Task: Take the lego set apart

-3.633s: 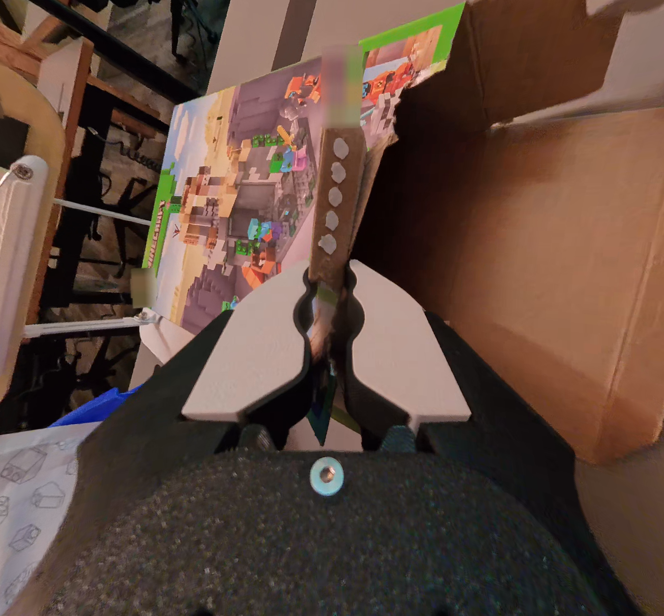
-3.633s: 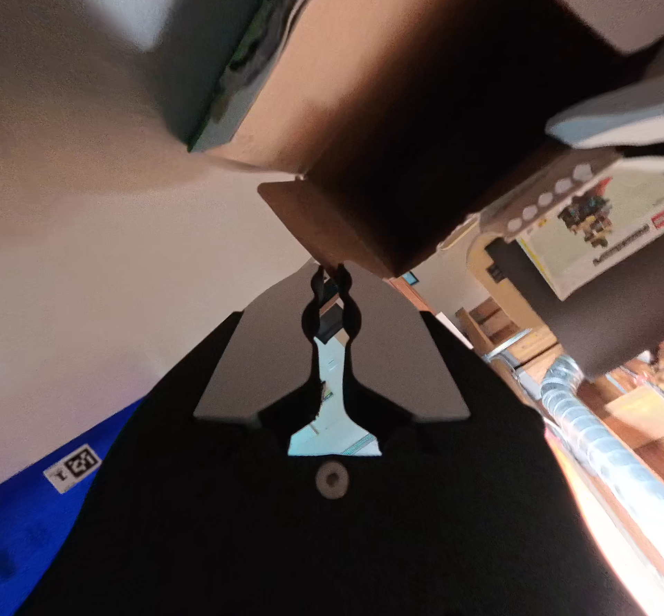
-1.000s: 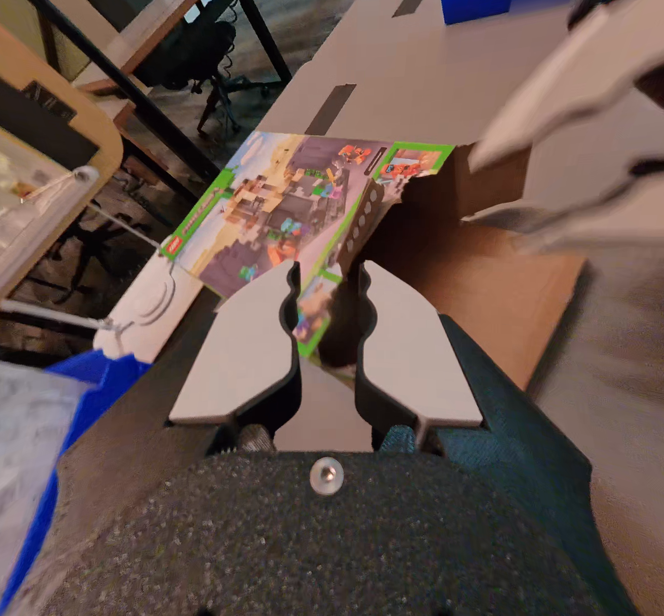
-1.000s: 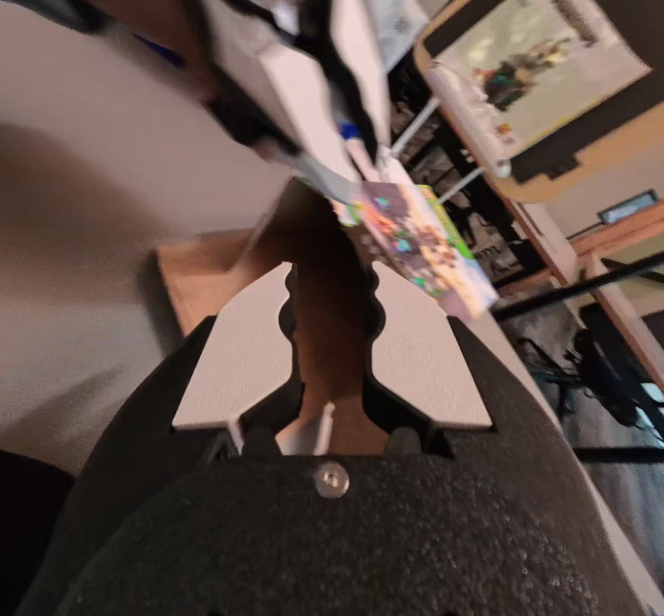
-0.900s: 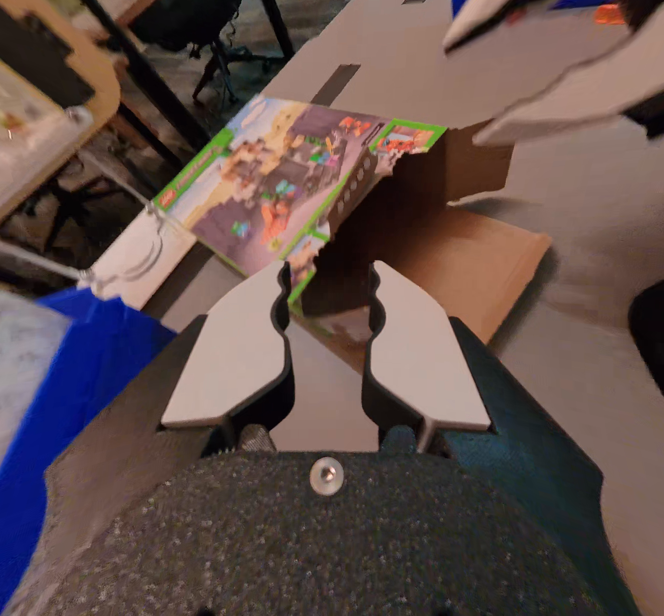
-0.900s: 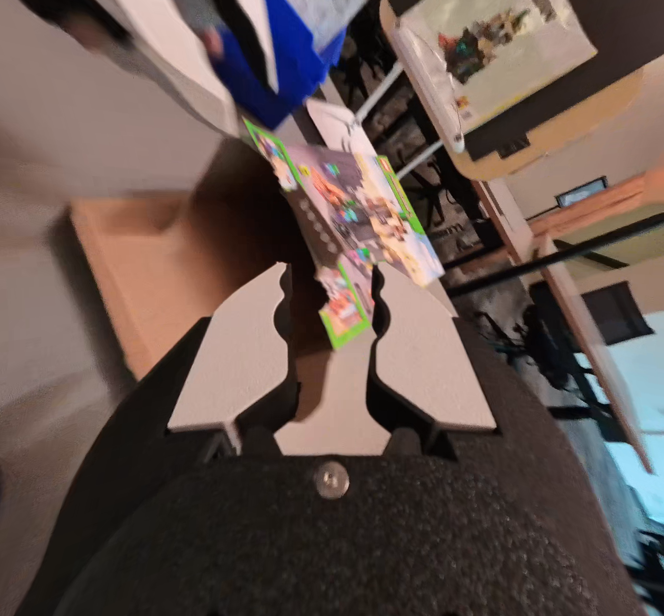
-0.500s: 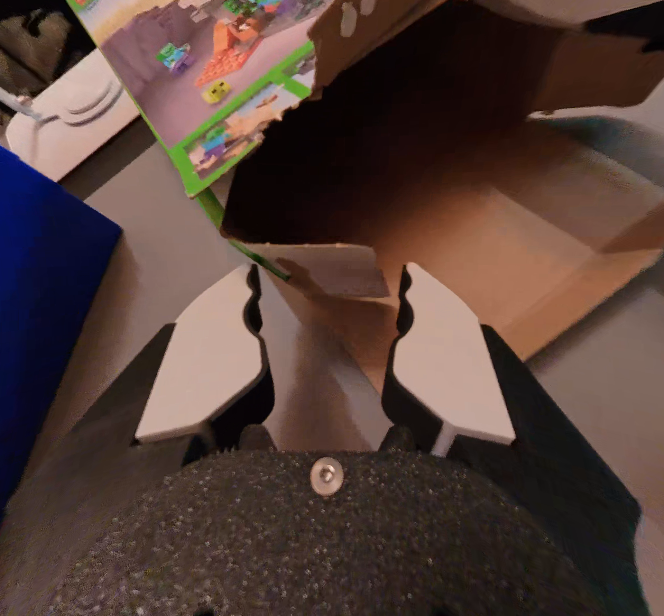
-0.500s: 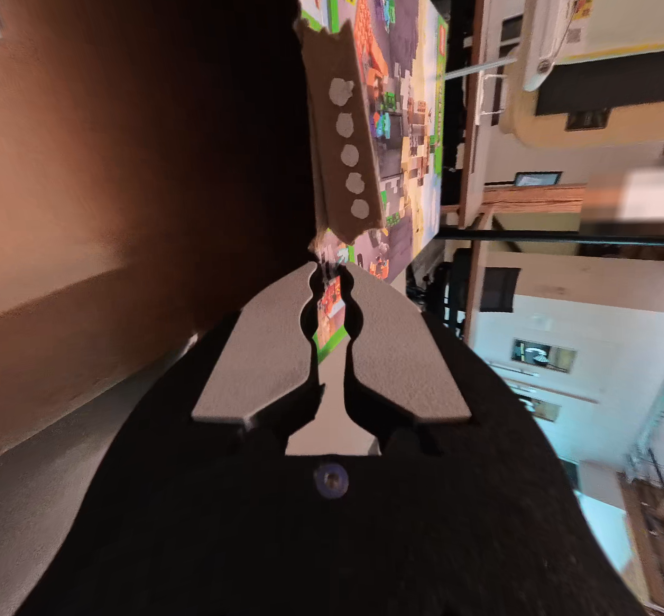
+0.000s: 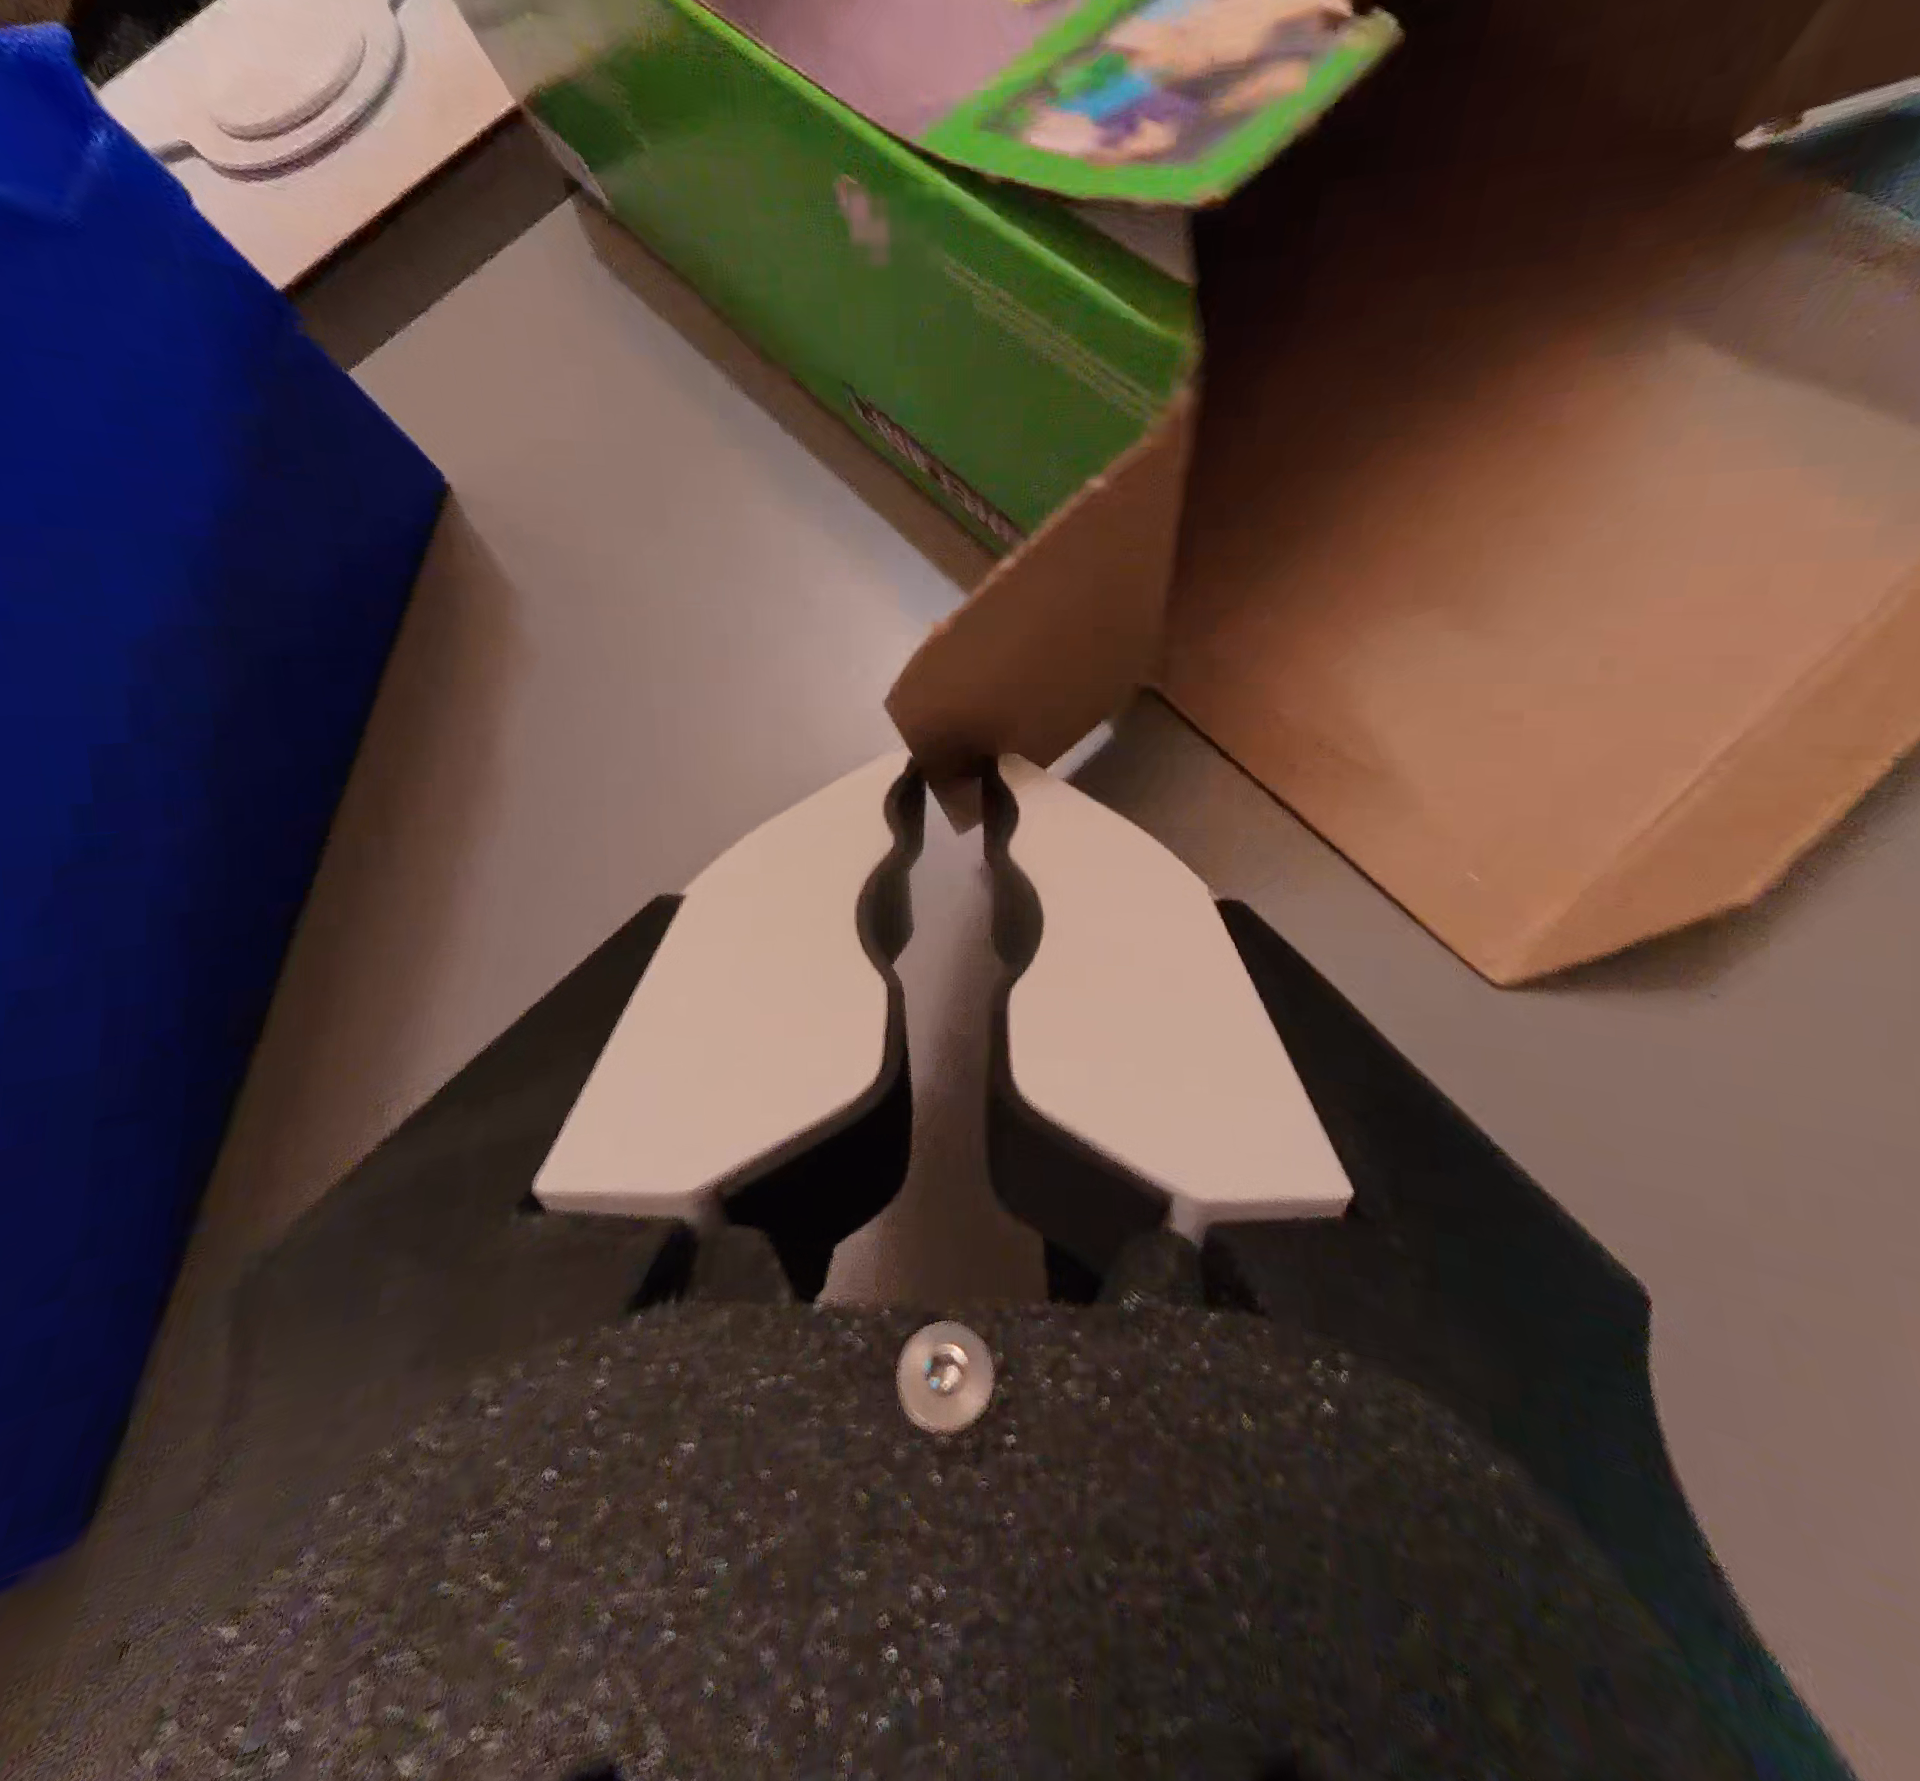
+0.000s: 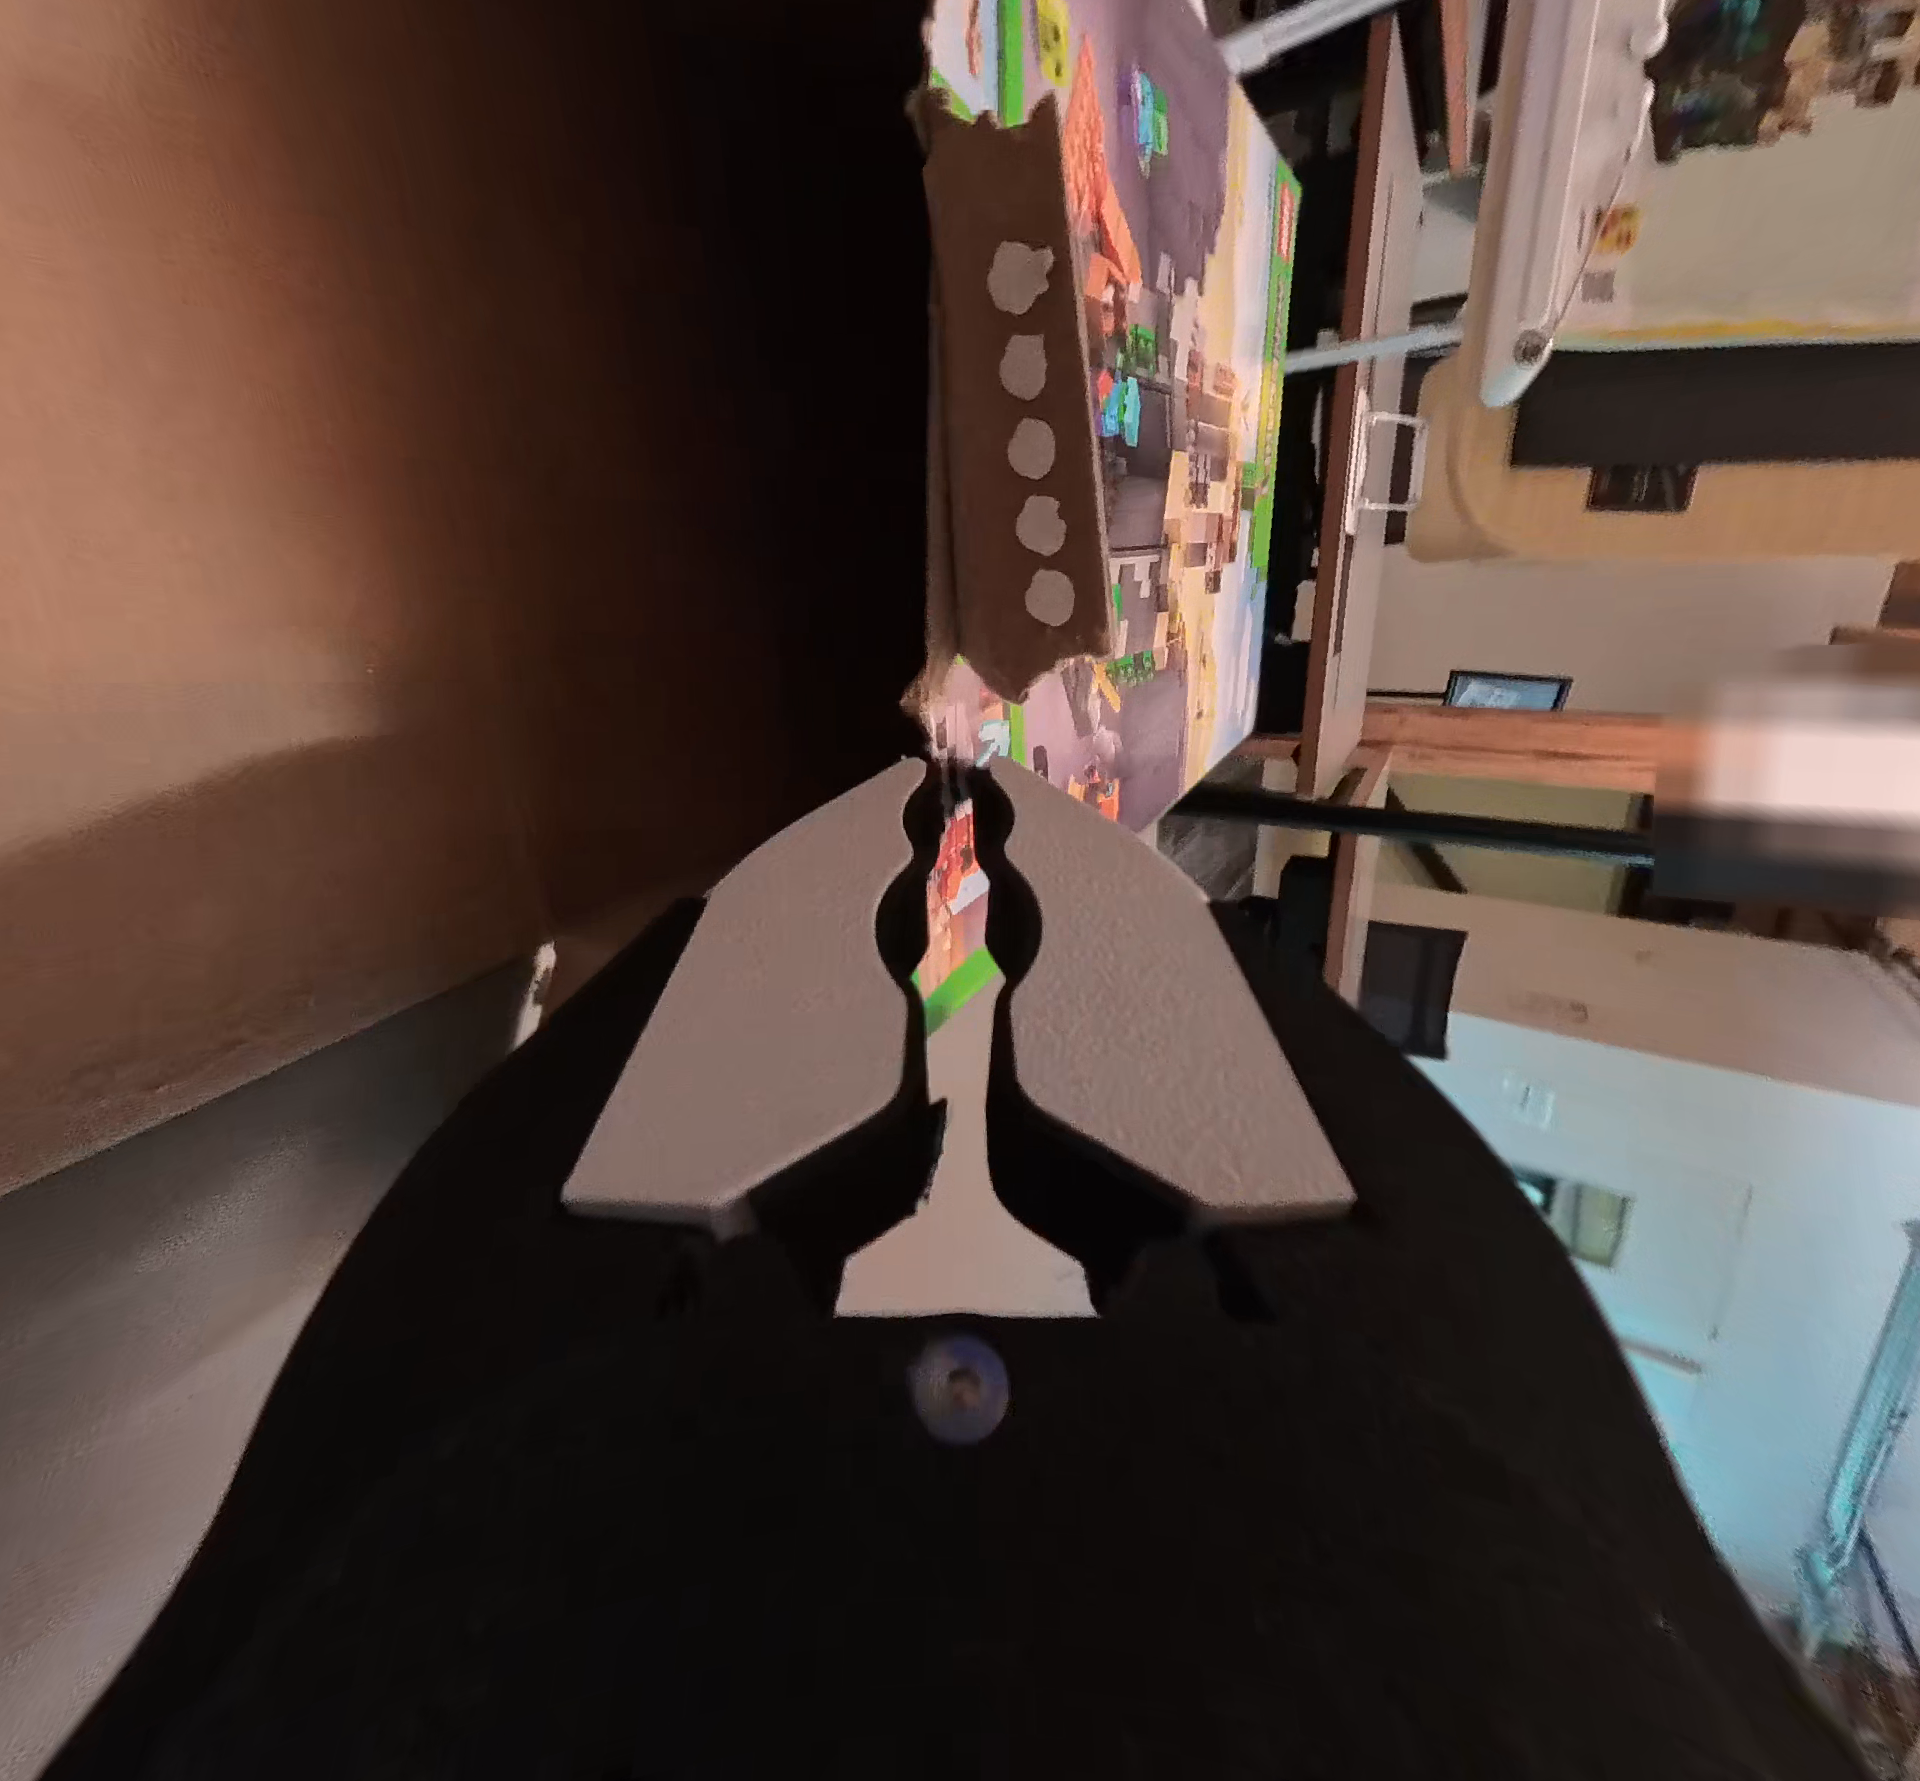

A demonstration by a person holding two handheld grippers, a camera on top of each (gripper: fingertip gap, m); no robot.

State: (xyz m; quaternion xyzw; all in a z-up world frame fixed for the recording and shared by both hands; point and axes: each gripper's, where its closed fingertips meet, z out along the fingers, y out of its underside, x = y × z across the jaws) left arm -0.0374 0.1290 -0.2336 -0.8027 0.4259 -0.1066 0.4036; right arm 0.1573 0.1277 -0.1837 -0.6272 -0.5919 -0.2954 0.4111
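Observation:
The lego box (image 9: pixel 862 277) lies open on the grey table (image 9: pixel 644 526), with a green side, a printed top and a bare brown inside (image 9: pixel 1507 536). My left gripper (image 9: pixel 951 781) is shut on the corner of a brown side flap (image 9: pixel 1049 651) at the box's open end. My right gripper (image 10: pixel 956 775) is shut on the torn edge of the printed top panel (image 10: pixel 1174 443), just below a torn brown strip with glue dots (image 10: pixel 1023 443). The box's dark inside (image 10: pixel 468 329) fills the left of the right wrist view. No loose bricks show.
A blue bin (image 9: pixel 156 588) stands close on the left of my left gripper. A white stand base (image 9: pixel 291 100) sits beyond it. In the right wrist view a booklet on a holder (image 10: pixel 1714 121) and wooden furniture (image 10: pixel 1507 744) stand behind the box. The grippers' ends are close to 20 cm from one another.
My left gripper has moved in low and closed from open onto the corner of the side flap. My right gripper stays shut on the torn edge of the top panel.

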